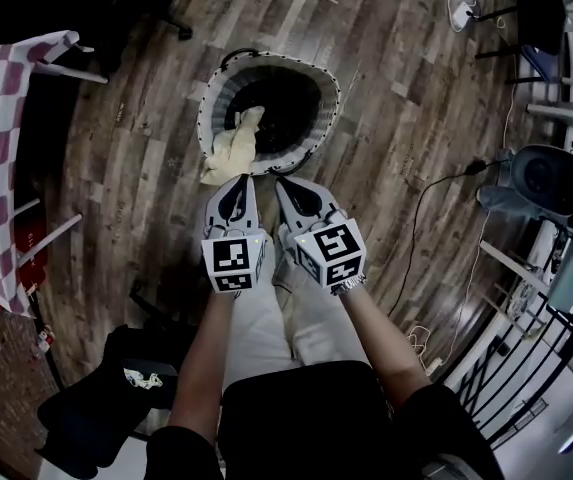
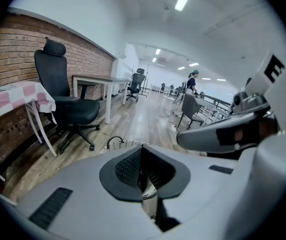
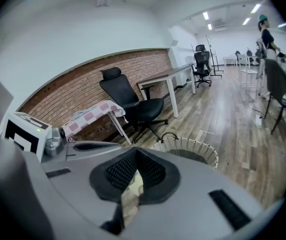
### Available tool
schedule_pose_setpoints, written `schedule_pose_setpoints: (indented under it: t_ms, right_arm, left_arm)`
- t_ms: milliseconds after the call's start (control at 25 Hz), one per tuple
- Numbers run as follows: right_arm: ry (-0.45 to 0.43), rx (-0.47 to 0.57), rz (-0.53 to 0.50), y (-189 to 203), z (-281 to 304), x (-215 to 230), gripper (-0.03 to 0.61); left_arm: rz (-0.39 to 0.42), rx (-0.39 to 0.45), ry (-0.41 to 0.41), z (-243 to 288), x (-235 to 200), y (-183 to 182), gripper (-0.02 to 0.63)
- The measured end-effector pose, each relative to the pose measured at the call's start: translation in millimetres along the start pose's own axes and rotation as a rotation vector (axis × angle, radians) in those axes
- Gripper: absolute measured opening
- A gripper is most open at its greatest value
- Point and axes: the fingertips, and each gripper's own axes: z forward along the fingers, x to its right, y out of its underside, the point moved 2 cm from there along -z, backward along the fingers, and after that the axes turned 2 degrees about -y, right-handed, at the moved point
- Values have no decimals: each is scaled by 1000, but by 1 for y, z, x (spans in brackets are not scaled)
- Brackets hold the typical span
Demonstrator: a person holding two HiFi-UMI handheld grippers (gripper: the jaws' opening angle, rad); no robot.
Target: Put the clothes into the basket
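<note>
A round woven basket (image 1: 318,73) stands on the wood floor ahead of me. A cream garment (image 1: 236,143) lies partly inside it and drapes over its near rim. My left gripper (image 1: 237,184) and right gripper (image 1: 288,184) hang side by side above the floor, just short of the basket and pointing down towards it. Both are shut with nothing between the pads. In the left gripper view the closed gripper (image 2: 142,153) has the basket (image 2: 120,145) just beyond it. In the right gripper view a strip of the cream garment (image 3: 130,194) shows far below the closed gripper (image 3: 136,153), with the basket (image 3: 192,146) behind.
A table with a pink checked cloth (image 1: 1,138) stands at the left, and a black office chair (image 2: 65,104) sits by the brick wall. A black bag (image 1: 116,388) lies on the floor at my lower left. Cables (image 1: 436,198) and equipment (image 1: 551,178) crowd the right side.
</note>
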Motion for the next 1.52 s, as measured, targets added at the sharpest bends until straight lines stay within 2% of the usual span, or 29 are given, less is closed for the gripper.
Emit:
schedule_pose_setpoints:
  t_ms: [200,400,640,880,1160,1360,1520]
  right_arm:
    - [-14,37,-14,-25,-21,-18,8]
    - [-24,109,-41,-64,-42,-36,9]
    - [-11,238,-33,-125,-86,-49,8]
    - [-7,338,-56,-176,-133,-66,8]
    - [3,410,-117,-210,-171,-80,8]
    - [-2,464,-199,-240,-201,-89,8]
    - [-7,535,-214,-262,-228,-98,8]
  left_arm:
    - [-29,89,33,-26,16,-42,14]
    - [18,157,32,-46,23,-89,14]
    - [15,254,31,-79,27,-149,14]
    - [63,341,37,-115,49,-198,14]
    - [96,422,57,-149,67,-238,14]
    - [126,470,39,-181,71,-265,14]
    - [115,497,18,-204,71,-278,14]
